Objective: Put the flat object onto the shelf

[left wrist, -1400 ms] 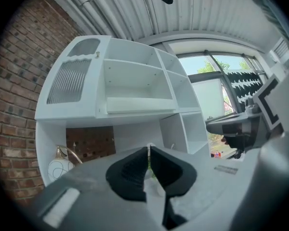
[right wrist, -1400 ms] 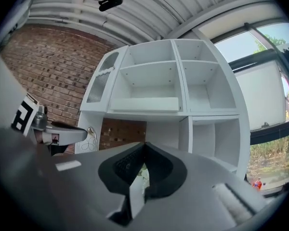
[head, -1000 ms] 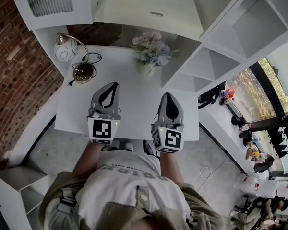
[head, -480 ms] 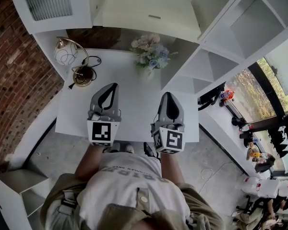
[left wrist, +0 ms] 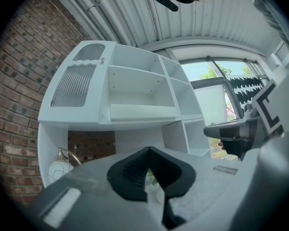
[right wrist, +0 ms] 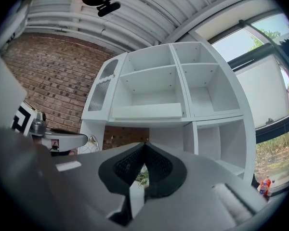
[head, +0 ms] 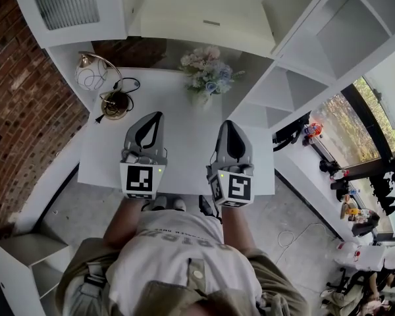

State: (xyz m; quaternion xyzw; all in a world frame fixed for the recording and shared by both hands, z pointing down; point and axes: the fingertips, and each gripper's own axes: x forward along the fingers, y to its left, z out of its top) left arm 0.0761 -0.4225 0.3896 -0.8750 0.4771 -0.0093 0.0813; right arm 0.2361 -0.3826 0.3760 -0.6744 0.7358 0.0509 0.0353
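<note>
left gripper (head: 159,116): fingers (left wrist: 127,177) clenched tip to tip with nothing between them, hanging over the table (head: 184,157)
right gripper (head: 227,124): fingers (right wrist: 159,170) clenched as well and empty; just beside the left pair, not touching it, pointing the same way
flat object (head: 207,8): pale board lying flat in the wide middle bay of the shelf (head: 303,51), well ahead of and above both sets of fingertips, touching neither
shelf: white unit past the fingertips at the table's far edge; open bays run off to the right of the right fingers
flowers (head: 207,74): on the table ahead of the fingertips, roughly between the two pairs
lamp (head: 108,91): ahead and to the left of the left fingers, near the brick wall (head: 26,110)
</note>
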